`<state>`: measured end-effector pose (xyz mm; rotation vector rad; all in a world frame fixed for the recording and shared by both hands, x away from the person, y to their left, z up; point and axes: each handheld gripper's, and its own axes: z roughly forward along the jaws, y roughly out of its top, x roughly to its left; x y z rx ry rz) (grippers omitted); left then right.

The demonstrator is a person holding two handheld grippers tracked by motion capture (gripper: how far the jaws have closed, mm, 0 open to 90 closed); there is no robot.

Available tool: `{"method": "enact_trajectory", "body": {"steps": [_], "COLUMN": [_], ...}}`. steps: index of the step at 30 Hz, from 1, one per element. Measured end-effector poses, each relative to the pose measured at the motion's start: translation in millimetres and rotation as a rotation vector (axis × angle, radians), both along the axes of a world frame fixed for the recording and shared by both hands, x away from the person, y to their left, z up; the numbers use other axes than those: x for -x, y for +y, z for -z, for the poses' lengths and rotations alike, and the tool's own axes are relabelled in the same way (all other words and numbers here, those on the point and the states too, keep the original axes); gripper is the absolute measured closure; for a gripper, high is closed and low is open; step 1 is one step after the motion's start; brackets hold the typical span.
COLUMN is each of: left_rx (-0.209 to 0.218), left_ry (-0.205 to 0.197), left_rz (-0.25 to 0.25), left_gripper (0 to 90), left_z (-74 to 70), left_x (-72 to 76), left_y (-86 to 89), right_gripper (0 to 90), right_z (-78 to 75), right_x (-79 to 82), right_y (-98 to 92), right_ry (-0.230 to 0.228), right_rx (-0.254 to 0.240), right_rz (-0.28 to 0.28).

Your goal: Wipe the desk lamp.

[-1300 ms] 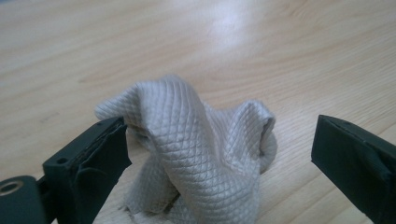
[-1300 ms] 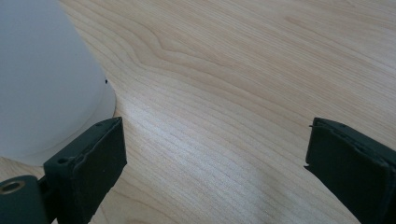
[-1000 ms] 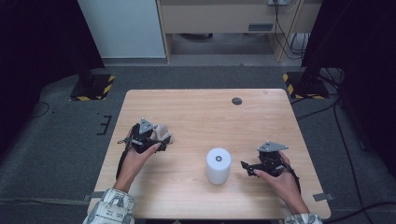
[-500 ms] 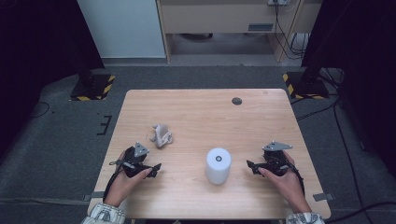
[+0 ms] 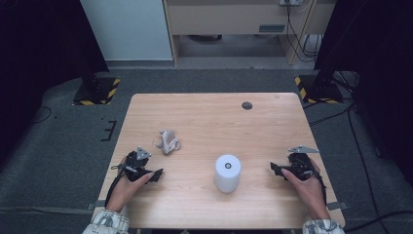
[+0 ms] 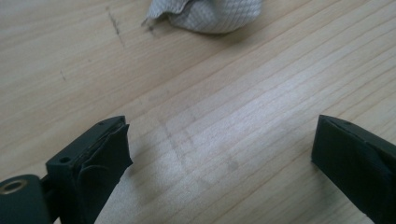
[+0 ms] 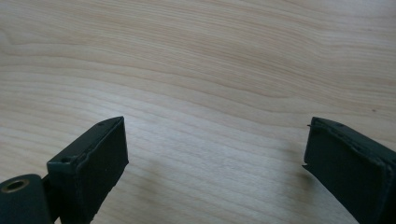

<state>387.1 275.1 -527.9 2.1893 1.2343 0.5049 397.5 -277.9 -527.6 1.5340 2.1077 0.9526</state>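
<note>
The left gripper [image 5: 157, 175] sits low over the near-left part of the table [image 5: 204, 117], its black jaws spread wide with nothing but bare wood between them. In the left gripper view [image 6: 219, 158] the pads look matte and rubbery, the left one a little frayed at its edge, and both are cut off by the bottom of the picture. Just ahead of those jaws lies the crumpled tissue [image 6: 210, 14], white with a fine quilted, diamond-stamped texture; its upper part runs out of the picture. From above, the tissue [image 5: 168, 142] is a small wrinkled lump on the left half of the table, near the left gripper but apart from it.

The right gripper [image 5: 273, 168] rests by the near-right edge, jaws likewise wide apart and empty; the person's hand covers most of its body. Its own view [image 7: 215, 154] looks onto pale, wavy wood grain.

Between the two grippers stands a paper roll [image 5: 227, 172], a smooth white cylinder, upright, its hollow core showing as a dark dot. A small dark round mark [image 5: 247, 105] lies toward the far edge, too small to make out.
</note>
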Motion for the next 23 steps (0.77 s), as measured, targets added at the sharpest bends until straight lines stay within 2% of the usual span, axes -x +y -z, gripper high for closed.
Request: {"method": "enact_trajectory", "body": {"steps": [3, 5, 8, 10, 12, 14, 17, 23], "left_rx": [-0.001, 0.016, 0.049, 0.053, 0.055, 0.057, 0.056, 0.057], "left_ry": [-0.003, 0.002, 0.005, 0.002, -0.003, -0.005, -0.005, -0.004], "left_rz": [-0.013, -0.013, -0.007, -0.005, 0.0, 0.001, 0.001, 0.001], "left_gripper": [2.4, 1.8, 0.0, 0.0, 0.0, 0.0, 0.0, 0.0], "left_z": [0.3, 1.5, 4.8, 5.2, 5.6, 5.8, 5.8, 5.7], "left_x": [-0.8, -0.9, -0.3, 0.2, 0.7, 0.9, 0.9, 1.0], "left_y": [1.8, 1.8, 2.7, 2.9, 3.6, 3.9, 3.9, 3.1], "right_gripper": [5.3, 4.9, 3.2, 2.2, 2.2, 2.2, 2.2, 2.0], "right_z": [2.2, 5.6, 9.7, 11.9, 11.8, 12.0, 11.7, 11.8], "right_x": [-1.5, -3.1, -2.5, -1.6, -1.1, 0.9, 6.3, 6.7], "right_y": [0.1, 3.1, 8.3, 11.1, 13.5, 16.4, 22.8, 25.4], "right_ry": [0.004, 0.021, -0.013, -0.033, -0.032, -0.036, -0.034, -0.037], "right_rx": [0.021, 0.046, 0.09, 0.088, 0.086, 0.088, 0.087, 0.091], "right_rz": [0.027, 0.057, 0.052, 0.054, 0.063, 0.044, -0.02, -0.026]}}
